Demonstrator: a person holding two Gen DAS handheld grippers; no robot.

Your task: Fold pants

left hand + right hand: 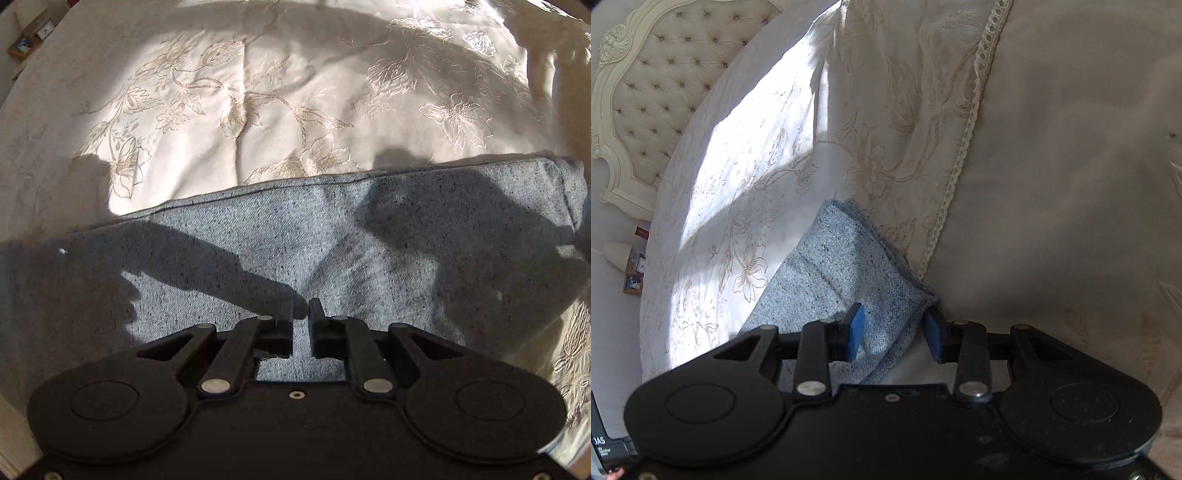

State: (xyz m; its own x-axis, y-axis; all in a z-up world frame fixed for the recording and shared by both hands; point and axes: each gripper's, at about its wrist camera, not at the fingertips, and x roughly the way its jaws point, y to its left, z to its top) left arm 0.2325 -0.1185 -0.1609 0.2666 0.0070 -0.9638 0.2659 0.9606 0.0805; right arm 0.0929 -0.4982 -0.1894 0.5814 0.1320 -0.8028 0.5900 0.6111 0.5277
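Note:
The pants are light blue-grey speckled fabric, lying folded flat in a long band on the embroidered cream bedspread. My left gripper hovers just over the middle of the band, its jaws nearly together with a narrow gap and nothing between them. In the right wrist view the pants show as a narrow folded end. My right gripper is open, its blue pads on either side of the fabric's right edge, not closed on it.
A lace-trimmed pillow lies right of the pants' end. A tufted cream headboard stands at the upper left, with a bedside lamp and small frames below it. Strong sunlight and shadows fall across the bed.

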